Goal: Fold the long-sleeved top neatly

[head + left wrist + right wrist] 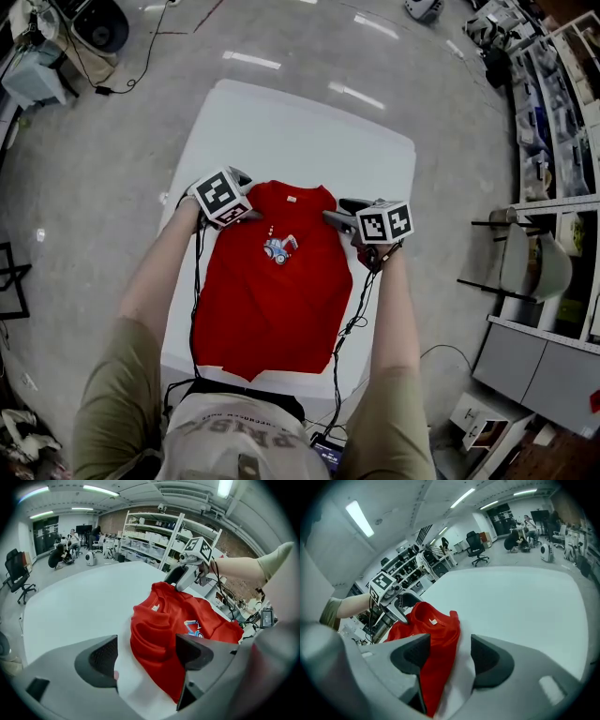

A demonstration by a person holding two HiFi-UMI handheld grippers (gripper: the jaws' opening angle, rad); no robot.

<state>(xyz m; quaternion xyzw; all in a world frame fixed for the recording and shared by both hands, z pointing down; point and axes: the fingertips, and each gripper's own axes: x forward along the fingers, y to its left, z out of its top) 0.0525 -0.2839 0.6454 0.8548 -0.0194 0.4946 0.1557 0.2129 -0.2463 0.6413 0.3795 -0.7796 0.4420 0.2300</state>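
Presently, entries run from the bottom of the head view upward.

1. Cables (349, 323): these hang from both wrists along the garment's sides, lower centre. Risk: a loop catches the hem and drags it askew once the hands travel.
2. Red top (272, 300): it lies at centre frame, flat on the white table (309, 122), front up. The sleeves are apparently tucked in and the print (279, 248) sits at the chest.
3. Left gripper (248, 215): centre left, at one shoulder. The jaws stand apart with bunched shoulder fabric between them, unpinched. Risk: it closes on the upper layer only, so the tucked sleeve spills out.
4. Right gripper (330, 218): centre right, at the other shoulder. The jaws are likewise parted astride the garment's edge, with nothing clamped. Risk: unequal bites or unequal lift give a skewed fold.
5. Shelving (553, 94): right edge, well apart from the work, so no hazard is judged.
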